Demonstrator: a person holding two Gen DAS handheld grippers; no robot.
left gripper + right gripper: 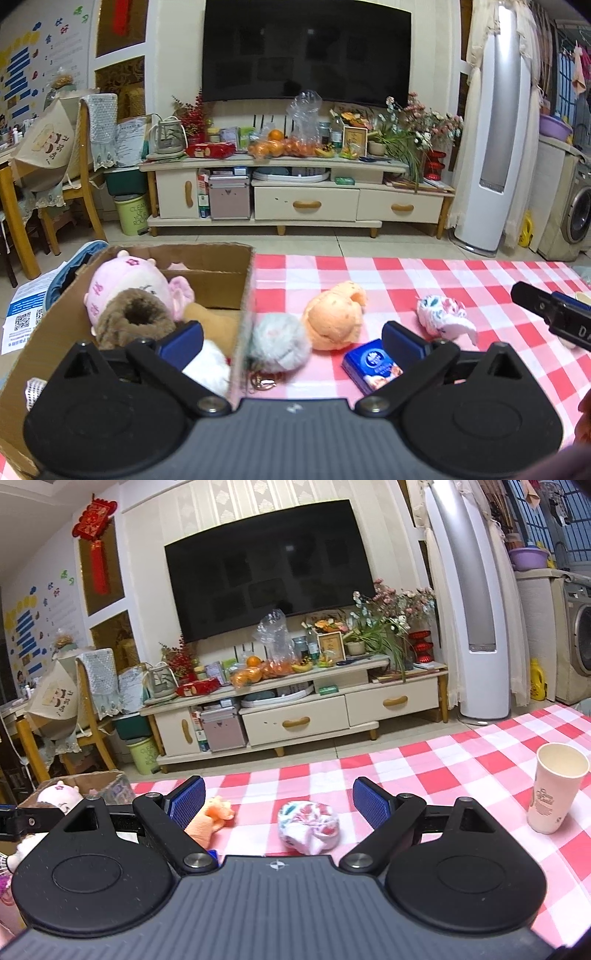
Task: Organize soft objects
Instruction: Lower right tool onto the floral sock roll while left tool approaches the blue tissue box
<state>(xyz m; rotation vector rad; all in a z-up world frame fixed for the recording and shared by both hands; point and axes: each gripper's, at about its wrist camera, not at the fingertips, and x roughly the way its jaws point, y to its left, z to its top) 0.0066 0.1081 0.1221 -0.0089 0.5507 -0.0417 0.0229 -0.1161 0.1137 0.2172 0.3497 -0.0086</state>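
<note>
Each hand-held gripper, the left and the right, has a grey ribbed body with a small white emblem, two round black plastic housings, black linkage arms with silver screw heads, and ridged blue finger pads.

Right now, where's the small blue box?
In the left wrist view, the small blue box lies on the checked tablecloth, just in front of the orange plush and right of the grey fluffy toy.
</note>
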